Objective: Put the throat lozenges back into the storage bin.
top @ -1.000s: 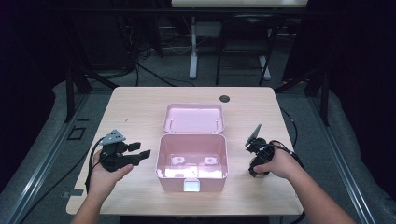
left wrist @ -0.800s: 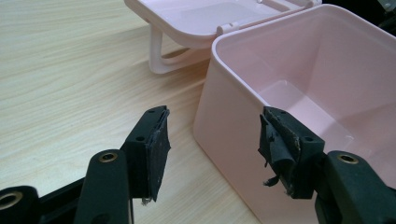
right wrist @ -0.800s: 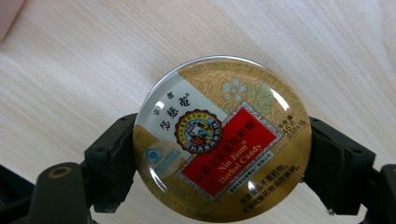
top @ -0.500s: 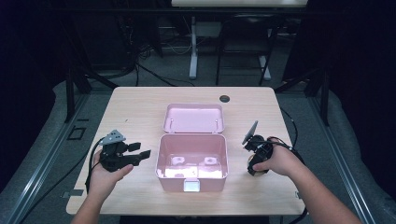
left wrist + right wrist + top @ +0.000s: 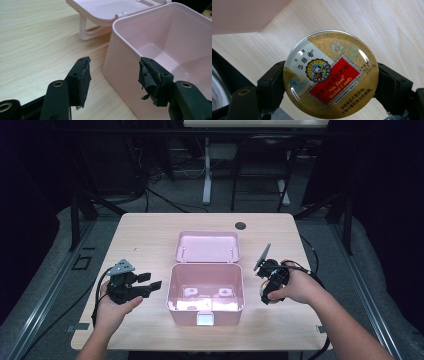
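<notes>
Fingers (image 5: 270,85) of the right gripper (image 5: 267,277) clench a round candy tin (image 5: 330,75) by its rim, lid facing the camera, held above the table (image 5: 145,240) just right of the open pink box (image 5: 206,307), probably ready to drop in. Its label reads from the right gripper view; from above it is a dark sliver. Left gripper (image 5: 113,80) waits with fingers spread beside the box wall.
</notes>
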Action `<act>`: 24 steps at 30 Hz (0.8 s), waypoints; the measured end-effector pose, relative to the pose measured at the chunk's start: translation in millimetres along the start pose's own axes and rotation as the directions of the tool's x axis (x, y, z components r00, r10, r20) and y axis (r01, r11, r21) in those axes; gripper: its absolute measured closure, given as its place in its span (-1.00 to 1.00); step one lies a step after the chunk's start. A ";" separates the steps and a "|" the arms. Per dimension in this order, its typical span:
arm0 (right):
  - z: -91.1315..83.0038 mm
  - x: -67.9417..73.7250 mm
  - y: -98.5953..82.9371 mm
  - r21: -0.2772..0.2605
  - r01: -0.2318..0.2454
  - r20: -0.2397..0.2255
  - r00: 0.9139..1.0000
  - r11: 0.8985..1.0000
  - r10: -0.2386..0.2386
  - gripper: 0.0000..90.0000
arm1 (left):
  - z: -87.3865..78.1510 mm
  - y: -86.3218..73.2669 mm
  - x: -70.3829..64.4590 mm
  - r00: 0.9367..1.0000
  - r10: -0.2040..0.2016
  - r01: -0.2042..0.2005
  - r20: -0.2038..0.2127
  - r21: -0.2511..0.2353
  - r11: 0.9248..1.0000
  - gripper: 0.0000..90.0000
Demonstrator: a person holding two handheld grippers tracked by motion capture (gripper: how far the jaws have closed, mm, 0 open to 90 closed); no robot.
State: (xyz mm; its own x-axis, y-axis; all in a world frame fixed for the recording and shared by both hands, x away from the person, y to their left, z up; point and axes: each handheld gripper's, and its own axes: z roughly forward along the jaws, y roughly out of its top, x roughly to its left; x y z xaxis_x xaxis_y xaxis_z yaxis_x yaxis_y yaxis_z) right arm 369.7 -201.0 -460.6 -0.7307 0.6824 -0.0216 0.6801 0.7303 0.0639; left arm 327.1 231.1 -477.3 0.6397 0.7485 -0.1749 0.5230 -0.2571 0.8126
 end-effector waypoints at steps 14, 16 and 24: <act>-26.4 5.2 7.3 -0.009 0.050 -0.012 0.999 0.999 -0.051 -0.56 | 0.0 -0.1 0.2 1.000 0.000 0.000 0.002 0.002 1.000 -0.06; -28.5 6.6 7.9 -0.009 0.067 -0.015 0.998 0.998 -0.067 -0.56 | 0.4 -0.3 0.3 1.000 -0.001 0.001 0.002 0.001 1.000 -0.06; -34.9 10.8 9.8 -0.012 0.152 -0.018 0.988 0.988 -0.152 -0.56 | 1.8 -1.1 0.3 1.000 -0.006 0.006 0.004 -0.001 1.000 -0.06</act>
State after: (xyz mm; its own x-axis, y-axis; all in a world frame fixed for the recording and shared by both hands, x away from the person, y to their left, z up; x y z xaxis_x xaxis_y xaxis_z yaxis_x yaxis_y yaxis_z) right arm 366.4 -187.6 -425.4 -0.8265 0.5628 -0.0135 0.5606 0.8250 0.0720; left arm 327.8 230.5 -479.2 0.6385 0.7478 -0.1818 0.5262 -0.2518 0.8122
